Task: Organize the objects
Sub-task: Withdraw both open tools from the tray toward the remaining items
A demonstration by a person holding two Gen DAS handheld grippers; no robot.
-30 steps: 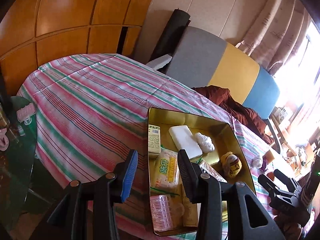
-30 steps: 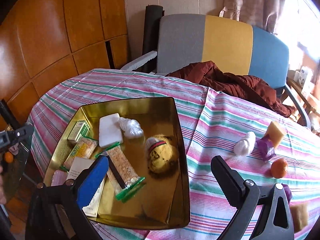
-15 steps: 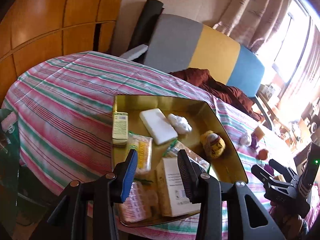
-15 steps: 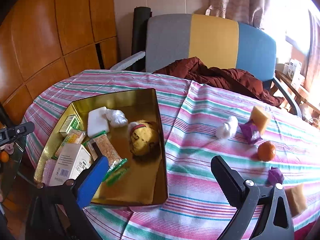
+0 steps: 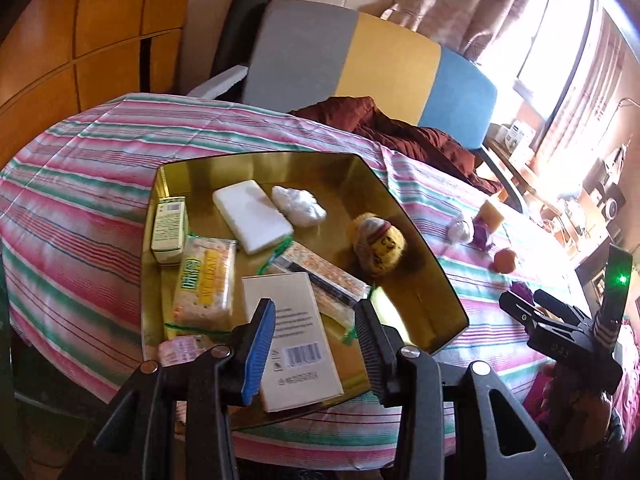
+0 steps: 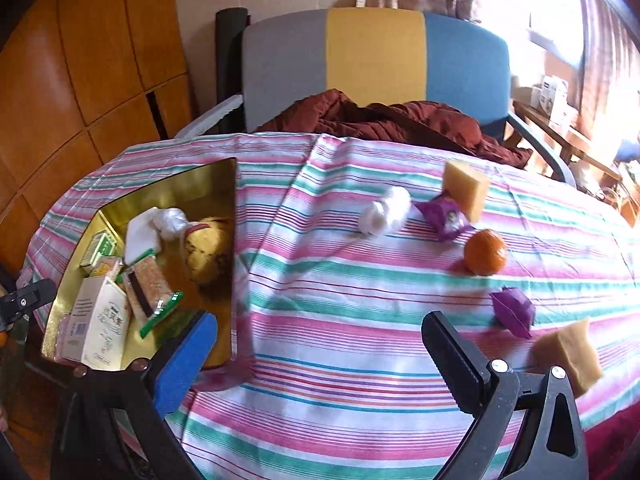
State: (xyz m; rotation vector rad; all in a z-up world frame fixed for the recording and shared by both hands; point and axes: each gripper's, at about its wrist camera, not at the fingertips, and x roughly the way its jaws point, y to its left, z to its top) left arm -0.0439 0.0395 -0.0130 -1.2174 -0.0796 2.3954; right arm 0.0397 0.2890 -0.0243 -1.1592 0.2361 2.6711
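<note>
A gold tray (image 5: 416, 224) (image 6: 224, 184) on the striped tablecloth holds a white box (image 5: 292, 336), cracker packs, a white block (image 5: 252, 216), a small green carton, a white wad and a yellow plush toy (image 5: 378, 244). My left gripper (image 5: 314, 334) is open and empty above the tray's near edge. My right gripper (image 6: 320, 352) is open and empty over the cloth, right of the tray. Loose on the cloth lie a white wad (image 6: 384, 210), two purple packets (image 6: 442, 216) (image 6: 514, 312), an orange (image 6: 485, 257) and two yellow sponges (image 6: 466, 188) (image 6: 568, 354).
A grey, yellow and blue chair (image 6: 372, 60) with a dark red garment (image 6: 400, 120) stands behind the table. Wood panelling (image 6: 80, 60) is on the left, a cluttered shelf (image 6: 560, 120) by the window on the right. The table's near edge lies just under both grippers.
Both grippers have swung to the right. The white box now lies in the tray's near end. The right view has moved off the tray toward the loose objects on the cloth.
</note>
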